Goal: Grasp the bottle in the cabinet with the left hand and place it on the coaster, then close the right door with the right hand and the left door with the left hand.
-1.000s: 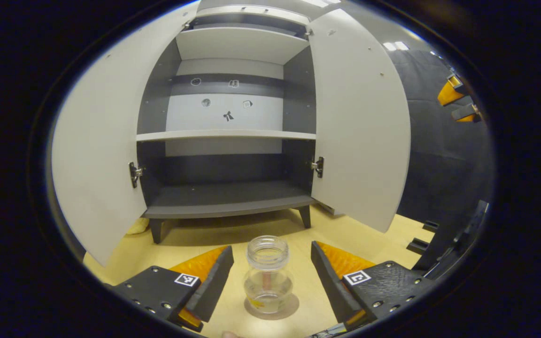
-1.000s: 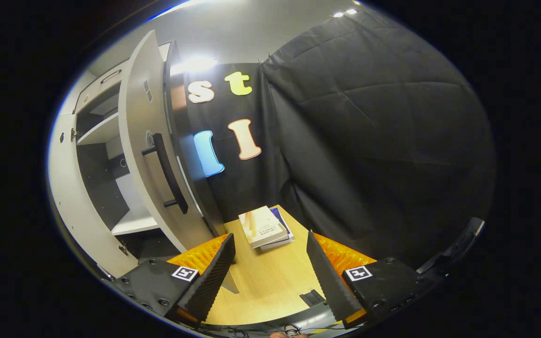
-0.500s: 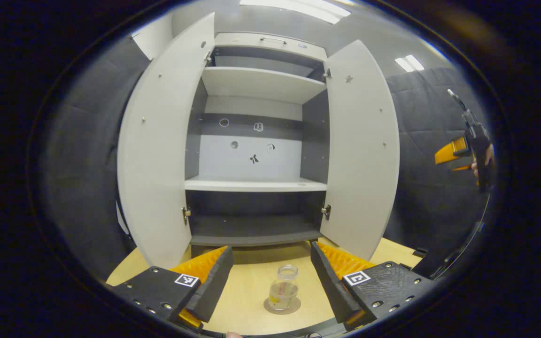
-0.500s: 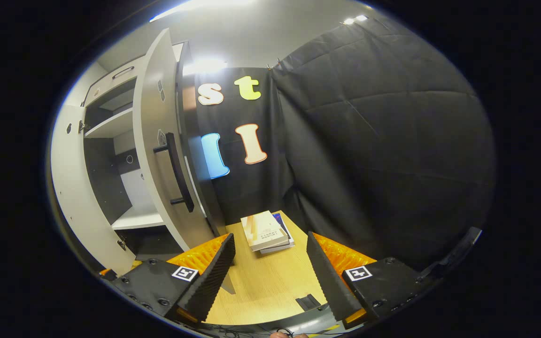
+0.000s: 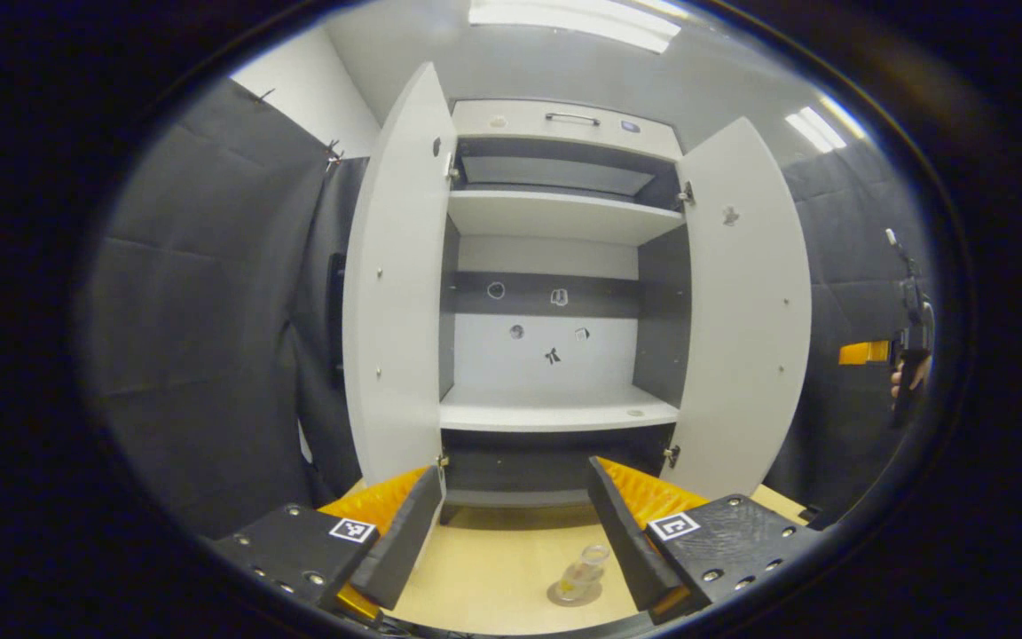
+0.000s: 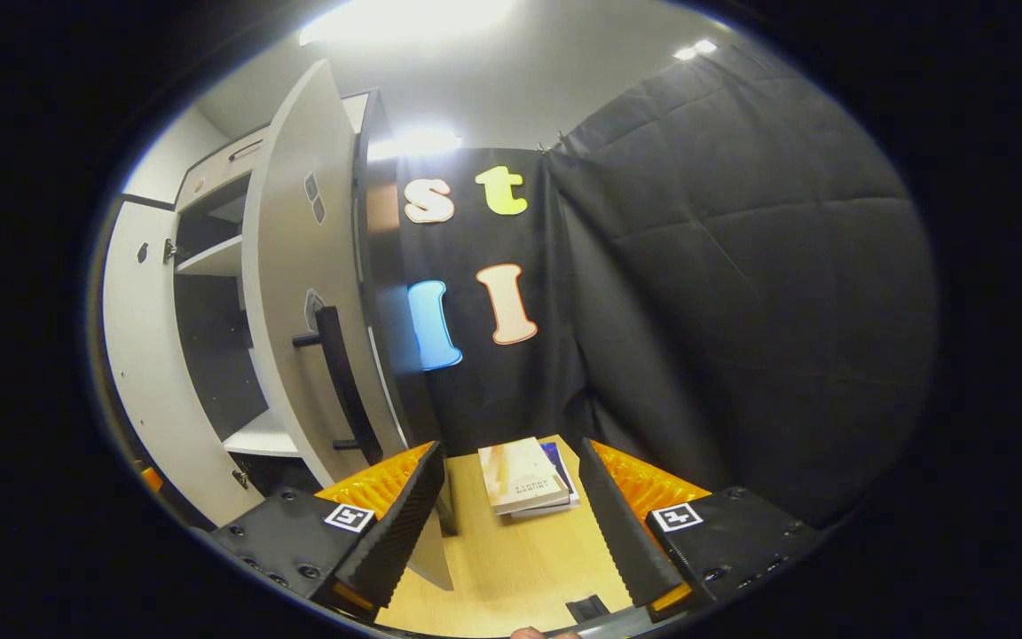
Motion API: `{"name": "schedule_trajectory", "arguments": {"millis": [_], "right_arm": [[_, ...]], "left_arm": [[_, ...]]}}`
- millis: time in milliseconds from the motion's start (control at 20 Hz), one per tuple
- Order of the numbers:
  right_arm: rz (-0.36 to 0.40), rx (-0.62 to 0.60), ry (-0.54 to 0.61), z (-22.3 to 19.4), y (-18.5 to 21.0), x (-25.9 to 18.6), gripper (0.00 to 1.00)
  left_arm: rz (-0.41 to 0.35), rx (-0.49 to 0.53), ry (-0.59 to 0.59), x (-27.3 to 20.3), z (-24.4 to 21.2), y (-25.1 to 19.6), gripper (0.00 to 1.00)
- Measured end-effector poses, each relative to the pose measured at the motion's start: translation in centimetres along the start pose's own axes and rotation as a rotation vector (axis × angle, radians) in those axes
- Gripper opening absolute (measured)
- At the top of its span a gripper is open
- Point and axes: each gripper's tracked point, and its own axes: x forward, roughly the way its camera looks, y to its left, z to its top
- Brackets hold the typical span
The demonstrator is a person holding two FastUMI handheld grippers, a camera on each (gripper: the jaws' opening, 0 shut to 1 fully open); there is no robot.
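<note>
My left gripper [image 5: 511, 524] hangs with fingers spread, empty; the bottle [image 5: 582, 572] stands on the coaster [image 5: 575, 595] on the tabletop [image 5: 493, 586]. My right gripper [image 6: 511, 519], fingers spread, should press the right door [image 6: 298, 293] near its handle [image 6: 342, 377], beyond the swinging edge; the books [image 6: 524, 475] lie clear.
</note>
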Motion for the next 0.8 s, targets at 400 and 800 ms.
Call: {"name": "schedule_trajectory", "arguments": {"millis": [400,800], "right_arm": [[0.185,-0.018,0.032,1.3,3.3,6.2,0.98],[0.286,-0.101,0.034,2.5,5.5,8.5,0.96]], "left_arm": [[0.072,-0.045,0.003,2.4,5.1,-1.9,0.96],[0.178,-0.025,-0.014,1.8,6.5,-1.9,0.95]]}}
